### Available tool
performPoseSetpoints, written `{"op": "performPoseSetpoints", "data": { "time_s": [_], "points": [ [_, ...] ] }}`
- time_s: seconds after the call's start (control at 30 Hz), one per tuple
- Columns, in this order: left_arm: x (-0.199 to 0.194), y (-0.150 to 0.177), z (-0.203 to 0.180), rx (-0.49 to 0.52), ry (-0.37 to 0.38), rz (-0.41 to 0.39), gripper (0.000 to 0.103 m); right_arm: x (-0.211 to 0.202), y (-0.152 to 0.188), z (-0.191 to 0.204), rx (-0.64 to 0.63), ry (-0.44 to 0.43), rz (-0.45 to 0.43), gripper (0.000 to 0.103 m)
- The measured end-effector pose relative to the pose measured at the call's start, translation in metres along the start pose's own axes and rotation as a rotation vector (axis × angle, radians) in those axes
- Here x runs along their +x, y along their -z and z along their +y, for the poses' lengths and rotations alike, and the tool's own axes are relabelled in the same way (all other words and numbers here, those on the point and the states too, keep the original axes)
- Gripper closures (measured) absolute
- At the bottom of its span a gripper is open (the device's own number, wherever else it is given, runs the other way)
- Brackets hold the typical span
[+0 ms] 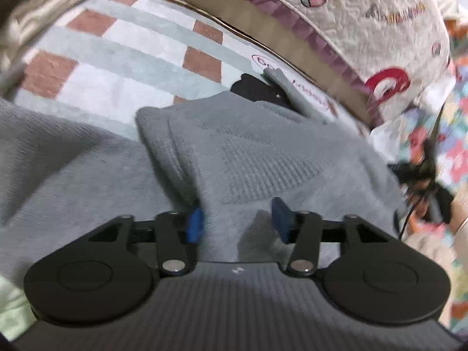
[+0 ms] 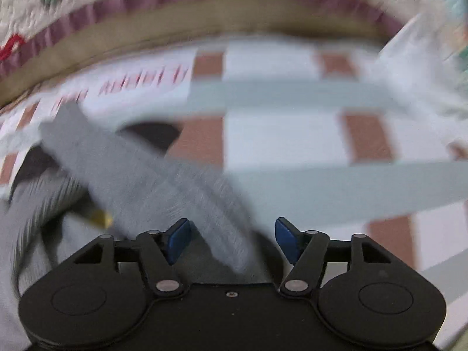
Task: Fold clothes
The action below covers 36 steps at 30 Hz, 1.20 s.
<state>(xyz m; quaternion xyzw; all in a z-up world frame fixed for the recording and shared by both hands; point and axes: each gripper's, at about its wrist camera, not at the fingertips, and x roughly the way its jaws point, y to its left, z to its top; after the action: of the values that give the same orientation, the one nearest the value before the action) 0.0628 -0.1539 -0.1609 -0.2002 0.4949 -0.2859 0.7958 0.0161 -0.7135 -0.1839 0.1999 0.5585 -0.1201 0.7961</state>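
A grey knitted sweater [image 1: 248,152] lies on a checked blanket [image 1: 131,46]. My left gripper [image 1: 237,222] is open, low over the sweater, with a raised fold of the knit between its blue pads [image 1: 194,225]. In the blurred right wrist view a grey sleeve [image 2: 140,175] runs diagonally from the upper left down between the fingers. My right gripper [image 2: 231,239] is open, with the sleeve's near end lying between its blue pads [image 2: 285,239]. A dark patch [image 2: 152,131] shows under the sleeve. The other gripper [image 1: 424,181] shows blurred at the right edge of the left wrist view.
The blanket [image 2: 278,134] has white, pale green and brown squares. A quilted cover with red prints and a purple frill [image 1: 351,29] edges the far side over a tan band [image 1: 263,29]. A flowered cloth [image 1: 447,134] lies at the right.
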Motion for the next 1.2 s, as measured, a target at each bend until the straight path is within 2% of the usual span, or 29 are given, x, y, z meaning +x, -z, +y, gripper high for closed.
{"op": "performPoseSetpoints", "data": {
  "time_s": [0.03,0.07,0.1,0.13,0.17,0.2,0.27,0.4,0.43,0.47,0.5,0.53,0.6,0.67,0.7,0.73,0.8,0.83,0.93,1.0,1.03,1.07,1.13,1.2],
  "points": [
    [0.004,0.001,0.004,-0.036,0.005,0.012,0.05,0.003,0.002,-0.003,0.023,-0.03,0.004,0.049],
    [0.008,0.002,0.007,-0.073,0.007,0.026,0.052,-0.005,0.006,-0.001,0.018,-0.037,-0.034,0.062],
    [0.01,0.004,0.008,-0.084,0.016,0.033,0.055,-0.017,0.01,0.002,-0.003,-0.038,-0.082,0.08],
    [0.009,0.006,0.007,-0.072,0.013,0.029,0.061,-0.029,0.014,0.006,-0.023,-0.039,-0.129,0.083],
    [0.008,0.008,0.002,-0.036,-0.006,0.021,0.078,-0.041,0.018,0.01,-0.044,-0.04,-0.176,0.084],
    [0.007,0.008,-0.004,0.01,-0.035,0.015,0.09,-0.053,0.022,0.014,-0.064,-0.04,-0.224,0.086],
    [0.004,0.007,-0.016,0.102,-0.09,-0.004,0.095,-0.098,0.031,0.023,-0.115,0.023,-0.354,0.087],
    [-0.004,-0.002,-0.033,0.185,-0.099,-0.046,0.096,-0.196,0.057,0.033,-0.164,0.216,-0.609,0.093],
    [-0.006,-0.005,-0.035,0.198,-0.099,-0.055,0.096,-0.216,0.066,0.033,-0.171,0.301,-0.666,0.093],
    [-0.007,-0.008,-0.037,0.21,-0.098,-0.064,0.096,-0.227,0.072,0.032,-0.185,0.433,-0.701,0.093],
    [-0.008,-0.01,-0.038,0.209,-0.096,-0.065,0.096,-0.229,0.079,0.03,-0.199,0.58,-0.702,0.093],
    [-0.008,-0.012,-0.039,0.203,-0.093,-0.064,0.096,-0.224,0.086,0.024,-0.177,0.646,-0.676,0.093],
    [-0.01,-0.012,-0.038,0.198,-0.087,-0.06,0.096,-0.209,0.098,0.008,-0.111,0.669,-0.603,0.094],
    [-0.01,-0.01,-0.037,0.199,-0.101,-0.047,0.096,-0.185,0.107,-0.003,-0.086,0.732,-0.494,0.096],
    [-0.01,-0.008,-0.036,0.195,-0.103,-0.039,0.095,-0.18,0.111,-0.007,-0.079,0.755,-0.474,0.094],
    [-0.009,-0.007,-0.035,0.186,-0.099,-0.035,0.095,-0.178,0.115,-0.009,-0.074,0.768,-0.471,0.085],
    [-0.008,-0.006,-0.034,0.163,-0.087,-0.031,0.094,-0.185,0.115,-0.008,-0.045,0.627,-0.494,0.078],
    [-0.007,-0.005,-0.034,0.151,-0.079,-0.031,0.092,-0.189,0.111,-0.006,-0.026,0.51,-0.507,0.069],
    [-0.005,-0.001,-0.034,0.131,-0.059,-0.029,0.089,-0.186,0.094,0.014,-0.014,0.152,-0.48,0.06],
    [-0.003,0.002,-0.034,0.132,-0.051,-0.02,0.068,-0.176,0.085,0.035,-0.029,-0.058,-0.437,0.055],
    [-0.002,0.004,-0.034,0.131,-0.052,-0.012,0.062,-0.167,0.082,0.049,-0.05,-0.145,-0.4,0.053],
    [0.0,0.005,-0.034,0.129,-0.054,-0.005,0.054,-0.156,0.081,0.063,-0.078,-0.189,-0.369,0.052],
    [0.004,0.008,-0.032,0.123,-0.066,0.006,0.051,-0.135,0.08,0.09,-0.141,-0.24,-0.314,0.049],
    [0.008,0.009,-0.028,0.114,-0.067,0.009,0.049,-0.113,0.078,0.112,-0.186,-0.238,-0.26,0.047]
  ]
}}
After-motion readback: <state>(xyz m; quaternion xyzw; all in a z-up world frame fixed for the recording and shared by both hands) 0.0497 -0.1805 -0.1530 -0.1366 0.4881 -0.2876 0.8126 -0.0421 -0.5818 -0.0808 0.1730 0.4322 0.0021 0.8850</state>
